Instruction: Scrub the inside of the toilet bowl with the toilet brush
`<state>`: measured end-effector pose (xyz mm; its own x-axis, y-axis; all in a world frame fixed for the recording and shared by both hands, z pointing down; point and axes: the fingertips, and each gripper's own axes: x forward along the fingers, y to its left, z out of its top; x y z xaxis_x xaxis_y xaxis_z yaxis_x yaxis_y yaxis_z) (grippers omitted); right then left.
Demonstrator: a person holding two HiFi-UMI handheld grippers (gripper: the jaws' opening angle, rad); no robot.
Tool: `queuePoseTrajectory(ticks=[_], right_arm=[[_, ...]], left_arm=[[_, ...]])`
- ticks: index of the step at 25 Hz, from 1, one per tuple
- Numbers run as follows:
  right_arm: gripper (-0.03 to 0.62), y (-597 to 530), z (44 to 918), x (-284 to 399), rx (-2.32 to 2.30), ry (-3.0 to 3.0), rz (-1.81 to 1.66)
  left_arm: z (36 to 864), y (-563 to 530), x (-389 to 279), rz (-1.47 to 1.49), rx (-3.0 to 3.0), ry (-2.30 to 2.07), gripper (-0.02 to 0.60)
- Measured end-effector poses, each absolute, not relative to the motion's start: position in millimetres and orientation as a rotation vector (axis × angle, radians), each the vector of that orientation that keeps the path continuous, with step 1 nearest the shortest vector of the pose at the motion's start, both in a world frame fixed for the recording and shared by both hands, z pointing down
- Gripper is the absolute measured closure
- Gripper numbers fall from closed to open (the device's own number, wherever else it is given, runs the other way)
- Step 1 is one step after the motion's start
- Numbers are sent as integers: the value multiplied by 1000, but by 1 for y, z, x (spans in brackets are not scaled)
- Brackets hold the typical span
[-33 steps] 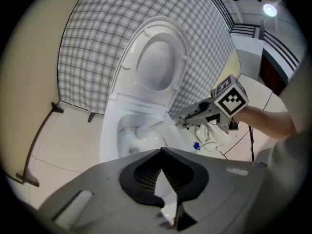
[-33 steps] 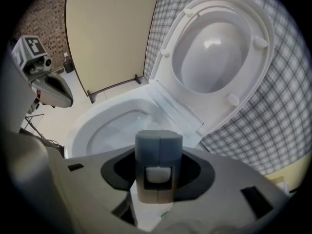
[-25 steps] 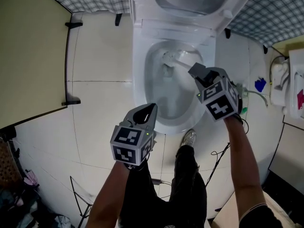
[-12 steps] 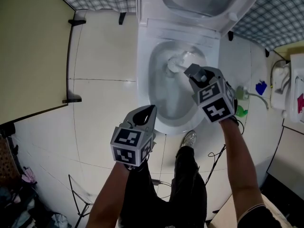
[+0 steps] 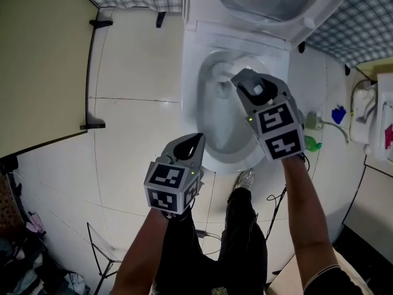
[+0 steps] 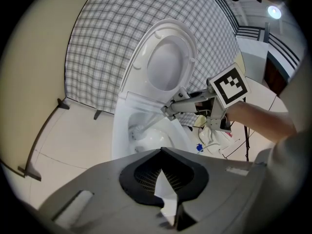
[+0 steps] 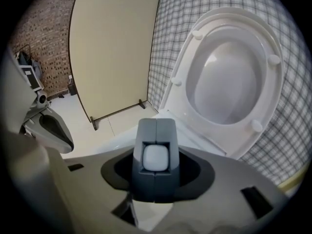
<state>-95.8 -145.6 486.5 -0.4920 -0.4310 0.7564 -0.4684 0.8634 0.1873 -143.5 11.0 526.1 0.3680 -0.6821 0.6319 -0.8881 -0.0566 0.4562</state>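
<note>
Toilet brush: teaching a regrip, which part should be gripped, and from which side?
The handle's top end, from above the bowl's front: the toilet brush slants up out of the toilet bowl there, as the right gripper holds it.

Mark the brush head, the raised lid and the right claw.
brush head (image 5: 216, 72), head view, on its white bristles.
raised lid (image 7: 229, 77), right gripper view, on its inner face.
right claw (image 7: 156, 130), right gripper view, on the seam near its tips, above the gripped brush handle (image 7: 156, 158).
</note>
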Motion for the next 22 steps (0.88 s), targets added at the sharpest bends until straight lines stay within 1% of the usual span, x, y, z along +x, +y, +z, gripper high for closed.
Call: queuePoseTrajectory(ticks=[7,10,17,22], right_arm=[[402,-129,542,-87,600,-2075,136],[402,-124,534,-92,602,-2106,122],[402,-130,476,-117,603,-2271,103],[402,-120,485,-125,571,-2269,102]], left_arm=[[530,13,-152,312,1792,-1388,574],[531,15,-156,321,1790,-1392,574],[523,9,-145,304,1804,-1379,572],[526,11,-145,310,1808,-1377,574]])
